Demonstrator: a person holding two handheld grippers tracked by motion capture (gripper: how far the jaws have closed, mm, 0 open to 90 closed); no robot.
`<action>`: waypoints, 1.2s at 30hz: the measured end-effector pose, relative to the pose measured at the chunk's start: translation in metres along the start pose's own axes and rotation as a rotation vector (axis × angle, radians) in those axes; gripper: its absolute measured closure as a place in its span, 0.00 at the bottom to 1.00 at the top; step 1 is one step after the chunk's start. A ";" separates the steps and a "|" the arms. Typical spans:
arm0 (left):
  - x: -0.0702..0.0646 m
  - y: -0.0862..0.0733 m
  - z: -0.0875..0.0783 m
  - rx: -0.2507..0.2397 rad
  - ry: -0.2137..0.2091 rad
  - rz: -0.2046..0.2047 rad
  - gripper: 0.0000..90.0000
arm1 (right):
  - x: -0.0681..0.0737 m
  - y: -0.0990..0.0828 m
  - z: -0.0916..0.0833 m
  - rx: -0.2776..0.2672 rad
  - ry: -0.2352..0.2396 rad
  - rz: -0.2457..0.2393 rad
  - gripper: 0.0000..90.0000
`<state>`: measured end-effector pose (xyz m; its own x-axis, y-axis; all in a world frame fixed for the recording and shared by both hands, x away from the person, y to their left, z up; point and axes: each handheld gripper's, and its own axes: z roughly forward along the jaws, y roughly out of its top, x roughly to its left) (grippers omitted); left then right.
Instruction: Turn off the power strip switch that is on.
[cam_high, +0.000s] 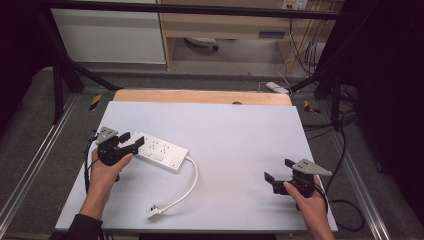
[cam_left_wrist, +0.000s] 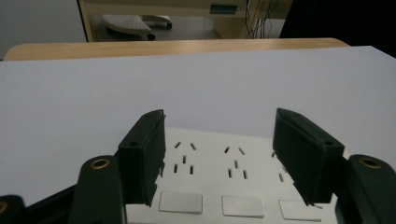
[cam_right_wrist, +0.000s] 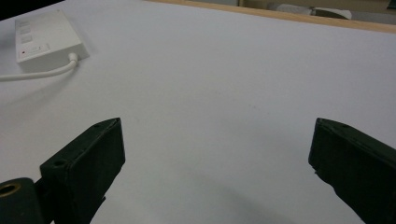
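Observation:
A white power strip (cam_high: 160, 151) lies on the white board (cam_high: 235, 130), left of centre, with sockets and switches on top. Its white cable (cam_high: 187, 187) curls toward the front and ends in a plug (cam_high: 155, 213). My left gripper (cam_high: 131, 140) is open at the strip's left end, jaws standing over it; in the left gripper view the strip (cam_left_wrist: 233, 182) lies between and below the jaws of the gripper (cam_left_wrist: 219, 154). My right gripper (cam_high: 278, 171) is open over bare board at the front right. In the right gripper view the gripper (cam_right_wrist: 215, 163) holds nothing, and the strip (cam_right_wrist: 49, 39) lies far off.
The board rests on a wooden table (cam_high: 200, 96) whose far edge shows beyond it. Black frame posts (cam_high: 57, 75) stand at both sides. A small white device (cam_high: 276, 87) and loose cables (cam_high: 305, 50) lie on the floor beyond. A black cable (cam_high: 350, 210) trails from the right gripper.

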<state>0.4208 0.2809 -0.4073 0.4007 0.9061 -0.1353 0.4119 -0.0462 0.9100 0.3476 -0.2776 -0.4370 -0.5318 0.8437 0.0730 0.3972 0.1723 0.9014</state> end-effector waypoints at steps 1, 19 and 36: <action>-0.001 0.001 0.000 -0.004 -0.003 0.003 0.37 | 0.000 0.000 0.000 -0.002 0.001 -0.002 0.04; -0.009 0.015 -0.009 -0.009 0.001 -0.014 0.12 | 0.000 0.000 0.000 -0.003 0.003 -0.005 0.04; -0.023 0.027 -0.033 -0.080 -0.032 0.006 0.07 | 0.000 0.001 0.000 -0.002 0.004 -0.006 0.04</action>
<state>0.3958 0.2726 -0.3662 0.4292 0.8921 -0.1411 0.3430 -0.0165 0.9392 0.3480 -0.2776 -0.4365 -0.5376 0.8403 0.0694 0.3920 0.1763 0.9029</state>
